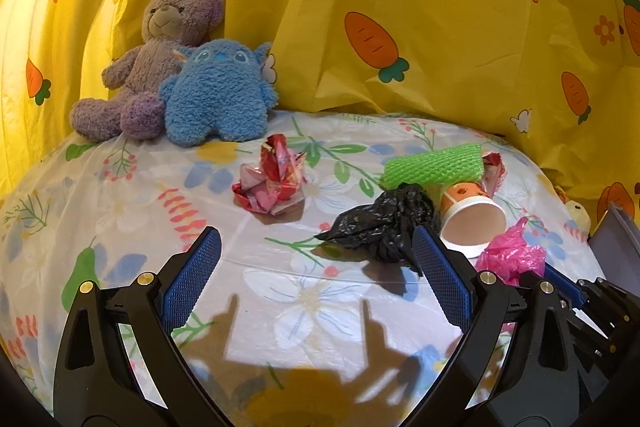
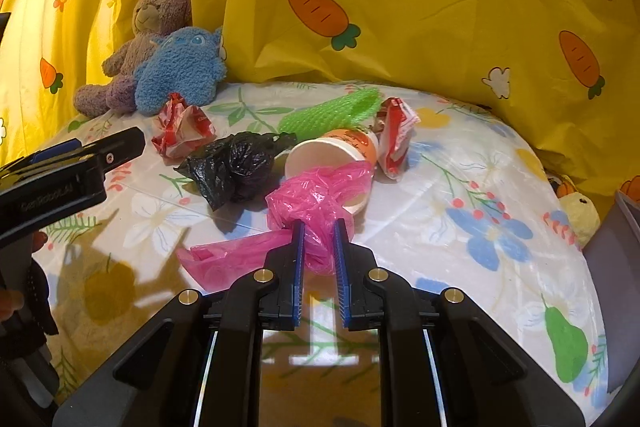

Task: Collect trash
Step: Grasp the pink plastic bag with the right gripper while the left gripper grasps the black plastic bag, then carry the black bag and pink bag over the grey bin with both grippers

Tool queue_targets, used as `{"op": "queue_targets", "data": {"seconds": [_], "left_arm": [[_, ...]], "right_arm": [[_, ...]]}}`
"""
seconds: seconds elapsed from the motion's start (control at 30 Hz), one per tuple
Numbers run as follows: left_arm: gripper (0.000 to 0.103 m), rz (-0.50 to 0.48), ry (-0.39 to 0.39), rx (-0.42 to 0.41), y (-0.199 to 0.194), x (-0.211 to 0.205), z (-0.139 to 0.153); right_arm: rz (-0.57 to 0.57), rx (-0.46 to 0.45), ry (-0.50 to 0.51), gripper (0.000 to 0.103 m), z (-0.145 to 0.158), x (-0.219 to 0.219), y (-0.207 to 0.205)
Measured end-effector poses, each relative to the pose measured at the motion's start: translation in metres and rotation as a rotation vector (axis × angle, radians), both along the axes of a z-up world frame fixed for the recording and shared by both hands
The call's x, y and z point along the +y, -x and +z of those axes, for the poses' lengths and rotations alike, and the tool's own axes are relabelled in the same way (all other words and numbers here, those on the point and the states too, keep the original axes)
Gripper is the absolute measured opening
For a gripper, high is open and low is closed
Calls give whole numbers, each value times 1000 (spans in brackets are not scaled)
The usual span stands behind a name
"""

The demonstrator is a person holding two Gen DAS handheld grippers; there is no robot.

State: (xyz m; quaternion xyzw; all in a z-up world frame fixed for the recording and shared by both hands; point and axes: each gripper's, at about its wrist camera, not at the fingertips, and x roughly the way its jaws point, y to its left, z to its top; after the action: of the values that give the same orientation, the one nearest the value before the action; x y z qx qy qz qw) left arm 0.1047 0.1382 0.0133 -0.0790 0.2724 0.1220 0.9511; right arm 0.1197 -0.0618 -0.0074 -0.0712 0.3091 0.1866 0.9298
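Trash lies on the floral tablecloth (image 1: 120, 227): a crumpled red wrapper (image 1: 271, 179) (image 2: 182, 131), a black plastic bag (image 1: 384, 225) (image 2: 236, 167), a green foam net (image 1: 432, 165) (image 2: 332, 111), a paper cup on its side (image 1: 472, 215) (image 2: 332, 151), a second red wrapper (image 1: 494, 171) (image 2: 396, 137) and a pink plastic bag (image 1: 512, 255) (image 2: 320, 199). My left gripper (image 1: 316, 239) is open and empty, its right finger beside the black bag. My right gripper (image 2: 318, 227) is shut on the pink bag.
A purple teddy bear (image 1: 160, 59) (image 2: 148, 39) and a blue plush toy (image 1: 216, 95) (image 2: 180, 67) sit at the back left against the yellow carrot curtain (image 1: 440, 7). A grey bin edge (image 2: 612, 267) and a yellow duck toy (image 2: 580, 211) are at the right.
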Motion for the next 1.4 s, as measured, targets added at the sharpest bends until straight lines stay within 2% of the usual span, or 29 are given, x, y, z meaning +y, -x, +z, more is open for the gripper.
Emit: {"op": "queue_targets", "data": {"seconds": [0.1,0.23,0.33,0.43,0.47,0.57,0.63,0.7,0.73,0.9,0.97,1.1,1.3,1.4], "left_arm": [[95,-52,21,-6,-12,-10,2],[95,-82,-25,16,-32,-23,-5],[95,-124,15,50,-47,-24,-16],[95,-142,24,96,-60,-24,-28],[92,-148,28,110,-63,-24,-32],[76,-172,69,163,-74,-21,-46],[71,-180,94,193,-79,-18,-53],[57,-196,136,202,-82,-14,-56],[54,-208,154,202,-82,-13,-57],[12,-233,180,196,-81,-14,-58],[4,-237,185,190,-78,-14,-57],[2,-231,199,138,-60,-10,-47],[1,-194,174,24,-14,-10,-19],[1,-179,159,-6,5,-16,-11]], "right_arm": [[-23,3,-34,15,3,-16,4],[-51,-6,-61,15,6,-34,9],[-71,-6,-69,15,6,-46,11],[-85,-1,-84,15,5,-56,12],[-88,0,-87,15,5,-58,12],[-89,1,-90,15,4,-62,13],[-88,3,-90,15,4,-63,12],[-89,6,-89,15,3,-64,11],[-91,8,-91,15,3,-65,11],[-89,11,-96,15,2,-66,11],[-87,10,-96,15,2,-66,12],[-88,5,-97,15,3,-67,15],[-92,-13,-106,15,10,-72,23],[-97,-16,-115,15,13,-76,28]]}}
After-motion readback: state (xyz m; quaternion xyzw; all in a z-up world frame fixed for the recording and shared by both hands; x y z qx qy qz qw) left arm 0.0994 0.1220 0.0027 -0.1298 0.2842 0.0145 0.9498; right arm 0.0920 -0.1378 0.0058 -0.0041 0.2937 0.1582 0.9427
